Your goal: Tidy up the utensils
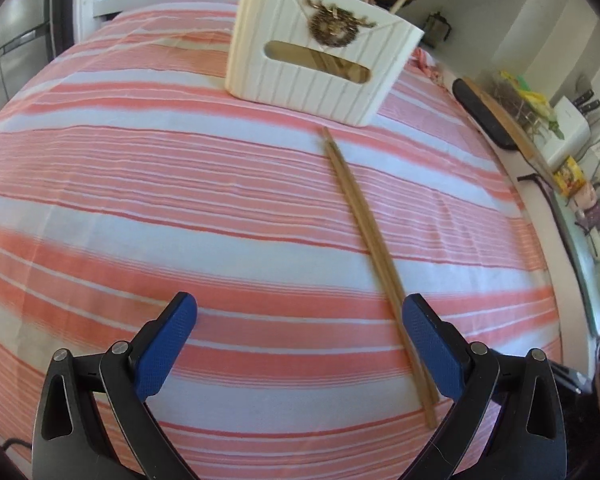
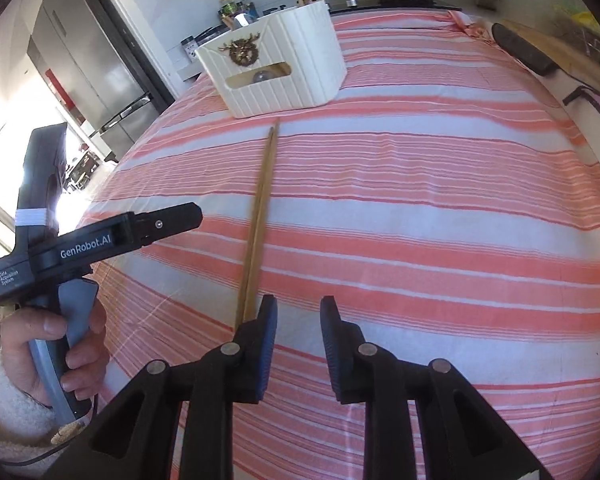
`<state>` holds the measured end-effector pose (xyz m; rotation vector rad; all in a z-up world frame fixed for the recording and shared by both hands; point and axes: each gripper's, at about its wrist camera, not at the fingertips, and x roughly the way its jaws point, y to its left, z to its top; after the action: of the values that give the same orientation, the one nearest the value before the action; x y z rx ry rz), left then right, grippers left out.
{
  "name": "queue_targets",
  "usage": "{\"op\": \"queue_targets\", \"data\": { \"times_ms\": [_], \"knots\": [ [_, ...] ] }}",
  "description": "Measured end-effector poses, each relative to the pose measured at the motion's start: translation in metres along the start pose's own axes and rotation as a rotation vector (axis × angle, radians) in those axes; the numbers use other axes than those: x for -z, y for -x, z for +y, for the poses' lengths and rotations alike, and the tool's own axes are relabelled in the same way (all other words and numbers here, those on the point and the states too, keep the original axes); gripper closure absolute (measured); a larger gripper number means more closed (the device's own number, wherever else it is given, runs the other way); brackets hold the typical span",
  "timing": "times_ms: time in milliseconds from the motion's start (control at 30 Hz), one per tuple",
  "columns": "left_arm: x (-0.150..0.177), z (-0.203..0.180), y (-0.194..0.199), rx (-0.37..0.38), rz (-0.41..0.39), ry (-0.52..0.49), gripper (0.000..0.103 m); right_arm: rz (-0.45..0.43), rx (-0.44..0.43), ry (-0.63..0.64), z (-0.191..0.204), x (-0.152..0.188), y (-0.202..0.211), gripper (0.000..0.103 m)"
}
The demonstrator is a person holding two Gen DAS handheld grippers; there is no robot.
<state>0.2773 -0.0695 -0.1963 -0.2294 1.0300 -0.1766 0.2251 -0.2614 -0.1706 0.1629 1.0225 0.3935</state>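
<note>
A pair of wooden chopsticks [image 1: 374, 248] lay side by side on the striped tablecloth [image 1: 140, 208], their long axis running away from both tools toward the white utensil caddy [image 1: 320, 56] at the far end, tips stopping just short of its base. The left gripper [image 1: 300, 344] hung wide open with nothing between its jaws; the butt ends of the sticks passed just inside its right-hand finger, so the pair sat off to that side rather than centred. The right gripper [image 2: 296, 340] stood narrowly parted and gripped nothing. From its own view the chopsticks [image 2: 260, 216] ran past the outer side of its left finger, outside the gap altogether. I judged the left tool the better placed: a small shift toward its right would bring the butt ends between its pads. More utensils already stood in the caddy.
</note>
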Motion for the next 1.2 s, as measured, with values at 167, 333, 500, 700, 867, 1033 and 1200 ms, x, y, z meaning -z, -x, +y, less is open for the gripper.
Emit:
{"op": "queue_targets", "data": {
  "times_ms": [167, 333, 500, 700, 867, 1033, 1200],
  "knots": [
    [0.006, -0.030, -0.016, -0.177, -0.016, -0.123, 0.000, -0.030, 0.007, -0.030, -0.012, 0.013, 0.015, 0.079],
    [0.002, -0.031, -0.018, -0.190, -0.024, -0.080, 0.000, -0.058, 0.042, -0.045, -0.024, 0.021, 0.028, 0.079],
    [-0.003, -0.040, -0.027, -0.255, -0.011, -0.089, 0.000, -0.081, 0.063, -0.065, -0.030, 0.021, 0.031, 0.079],
    [0.005, -0.033, -0.011, -0.210, -0.050, -0.152, 0.042, -0.079, 0.106, 0.021, -0.016, 0.019, 0.035, 0.070],
    [0.005, -0.017, -0.001, -0.141, -0.039, -0.158, 0.095, -0.047, 0.064, 0.109, 0.010, -0.006, 0.016, 0.070],
    [0.001, 0.005, 0.004, -0.141, -0.025, -0.145, 0.097, 0.039, 0.119, 0.213, 0.040, -0.031, -0.031, 0.070],
    [-0.001, 0.037, 0.011, -0.171, -0.041, -0.072, 0.097, 0.044, 0.187, 0.237, 0.051, -0.033, -0.047, 0.086]
  ]
}}
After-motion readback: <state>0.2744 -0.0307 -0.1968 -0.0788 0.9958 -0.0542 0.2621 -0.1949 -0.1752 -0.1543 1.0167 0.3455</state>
